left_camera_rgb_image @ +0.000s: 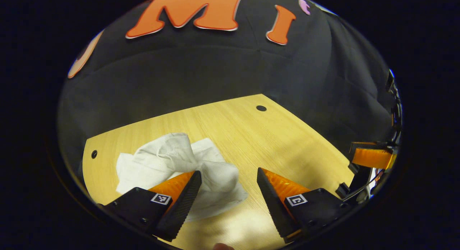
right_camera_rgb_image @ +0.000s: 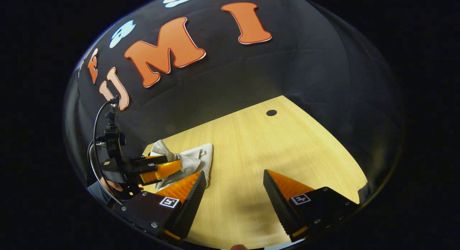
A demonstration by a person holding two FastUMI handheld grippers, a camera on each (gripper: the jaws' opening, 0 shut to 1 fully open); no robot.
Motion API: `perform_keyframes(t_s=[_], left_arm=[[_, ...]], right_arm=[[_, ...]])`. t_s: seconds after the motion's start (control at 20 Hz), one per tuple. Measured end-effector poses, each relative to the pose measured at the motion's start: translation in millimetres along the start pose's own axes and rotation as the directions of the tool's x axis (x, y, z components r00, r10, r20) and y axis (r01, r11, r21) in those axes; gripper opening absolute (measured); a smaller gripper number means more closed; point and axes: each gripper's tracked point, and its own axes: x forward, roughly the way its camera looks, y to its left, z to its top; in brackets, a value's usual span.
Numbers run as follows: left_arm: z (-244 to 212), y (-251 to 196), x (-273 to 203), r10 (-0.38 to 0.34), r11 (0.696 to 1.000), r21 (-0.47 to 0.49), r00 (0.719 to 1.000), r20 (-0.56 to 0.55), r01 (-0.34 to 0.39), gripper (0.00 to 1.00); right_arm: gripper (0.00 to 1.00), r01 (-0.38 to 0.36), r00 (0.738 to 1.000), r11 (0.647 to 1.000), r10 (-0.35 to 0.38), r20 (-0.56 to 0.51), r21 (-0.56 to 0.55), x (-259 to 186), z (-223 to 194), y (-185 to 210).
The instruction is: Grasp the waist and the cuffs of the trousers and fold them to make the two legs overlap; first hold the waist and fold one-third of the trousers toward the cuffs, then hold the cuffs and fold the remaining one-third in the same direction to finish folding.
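trousers (left_camera_rgb_image: 172,171) lay crumpled on the worktop (left_camera_rgb_image: 273,142); both hand-held grippers, left (left_camera_rgb_image: 229,178) and right (right_camera_rgb_image: 234,178), hovered released nearby, risking grabbing the wrong layer.

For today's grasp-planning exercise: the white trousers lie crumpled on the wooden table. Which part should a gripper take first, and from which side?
Judging from the left gripper view, take the trousers at the loose edge lying flat on the table, coming in low from the bare side. The middle is bunched into a raised hump, so waist and cuffs cannot be told apart yet. The left gripper is open above them.
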Motion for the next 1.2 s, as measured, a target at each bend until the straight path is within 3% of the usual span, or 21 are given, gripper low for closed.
perform_keyframes(t_s=[0.15,0.3,0.45,0.6,0.75,0.9,1.2], left_arm=[[-11,-51,14,-0.058,0.983,0.174,0.998,-0.016,0.06,1.0],[-2,-71,18,-0.051,0.95,0.311,0.998,0.025,0.04,1.0],[12,-55,-5,-0.018,0.966,0.257,0.992,0.125,-0.015,0.98],[32,-21,-48,0.085,0.973,0.193,0.97,0.226,-0.13,0.98],[36,14,-101,0.208,0.965,0.088,0.925,0.318,-0.247,0.98],[35,14,-137,0.337,0.934,-0.019,0.859,0.386,-0.358,0.98],[24,10,-187,0.512,0.856,-0.216,0.716,0.475,-0.469,0.97]], right_arm=[[0.97,0.033,0.999,0.999,-0.034,0.01,0.025,-6,3,-20],[0.97,0.051,0.999,0.997,-0.052,0.015,0.062,-7,5,-30],[0.97,0.054,0.998,0.997,-0.056,0.037,0.057,-7,12,-30],[0.97,0.035,0.996,0.999,-0.036,0.086,0.012,-4,30,-12],[0.97,0.002,0.988,0.997,0.01,0.152,-0.079,3,52,21],[0.97,-0.034,0.977,0.983,0.071,0.203,-0.181,7,68,59],[0.97,-0.1,0.944,0.939,0.194,0.266,-0.329,11,89,144]])
